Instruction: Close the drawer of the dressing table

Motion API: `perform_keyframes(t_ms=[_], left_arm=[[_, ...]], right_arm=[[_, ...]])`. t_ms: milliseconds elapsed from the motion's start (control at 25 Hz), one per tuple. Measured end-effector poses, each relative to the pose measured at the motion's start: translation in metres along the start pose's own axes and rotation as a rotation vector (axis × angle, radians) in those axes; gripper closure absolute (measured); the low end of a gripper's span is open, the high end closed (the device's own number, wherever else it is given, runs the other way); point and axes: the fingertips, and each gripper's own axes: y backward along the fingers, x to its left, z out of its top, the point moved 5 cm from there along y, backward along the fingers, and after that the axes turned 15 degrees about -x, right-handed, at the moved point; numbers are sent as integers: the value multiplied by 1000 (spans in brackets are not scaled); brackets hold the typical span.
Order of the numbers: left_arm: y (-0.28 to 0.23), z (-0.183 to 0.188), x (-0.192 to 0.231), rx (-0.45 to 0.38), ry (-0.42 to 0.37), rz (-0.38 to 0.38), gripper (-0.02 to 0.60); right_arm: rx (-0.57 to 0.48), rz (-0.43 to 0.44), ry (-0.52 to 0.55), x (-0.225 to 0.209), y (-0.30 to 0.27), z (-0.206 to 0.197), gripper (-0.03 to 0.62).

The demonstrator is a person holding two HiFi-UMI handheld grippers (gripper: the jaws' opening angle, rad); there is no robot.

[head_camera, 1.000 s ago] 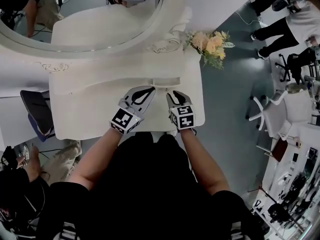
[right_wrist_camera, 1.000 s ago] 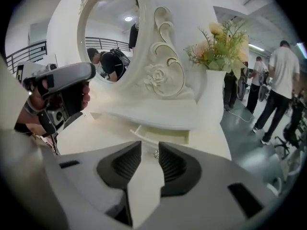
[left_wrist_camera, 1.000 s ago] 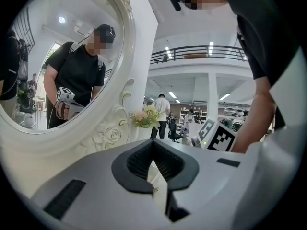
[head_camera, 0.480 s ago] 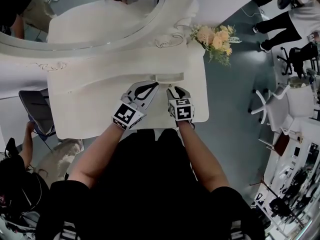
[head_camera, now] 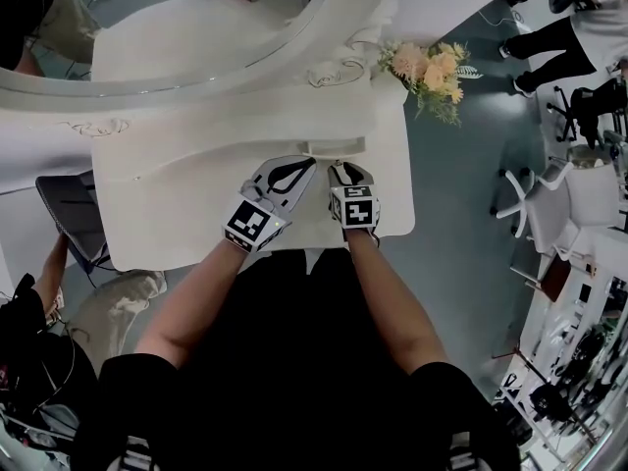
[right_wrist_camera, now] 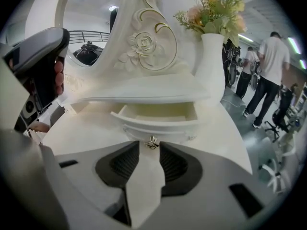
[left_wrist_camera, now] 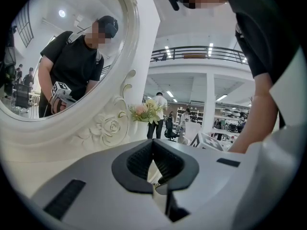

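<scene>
The small white drawer (right_wrist_camera: pixel 158 121) of the dressing table stands pulled out under a low shelf, its inside bare; in the head view the drawer (head_camera: pixel 334 146) is at the table's middle rear. Its metal knob (right_wrist_camera: pixel 152 142) sits right at the tips of my right gripper (right_wrist_camera: pixel 150 146), whose jaws are apart and do not press on it. In the head view the right gripper (head_camera: pixel 345 171) points at the drawer front. My left gripper (head_camera: pixel 310 163) lies beside it to the left, tips together with nothing between them, and the left gripper (left_wrist_camera: pixel 153 143) looks toward the mirror frame.
A white vase of flowers (right_wrist_camera: pixel 211 66) stands at the table's right rear corner, right of the drawer. The big oval mirror (head_camera: pixel 177 27) rises behind the tabletop (head_camera: pixel 177 204). A chair (head_camera: pixel 69 219) stands left of the table. People stand on the floor at right (right_wrist_camera: pixel 268 75).
My right gripper has come down and closer to the drawer front, its tips now at the knob. The left gripper has stayed about where it was.
</scene>
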Motion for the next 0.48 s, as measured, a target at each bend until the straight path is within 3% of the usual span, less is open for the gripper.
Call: perform_keyframes(t_ms=[480], left_arm=[[2,-5,1,7,4,0,587]], right_arm=[[7,-60,-29,-3,-12,-2,493]])
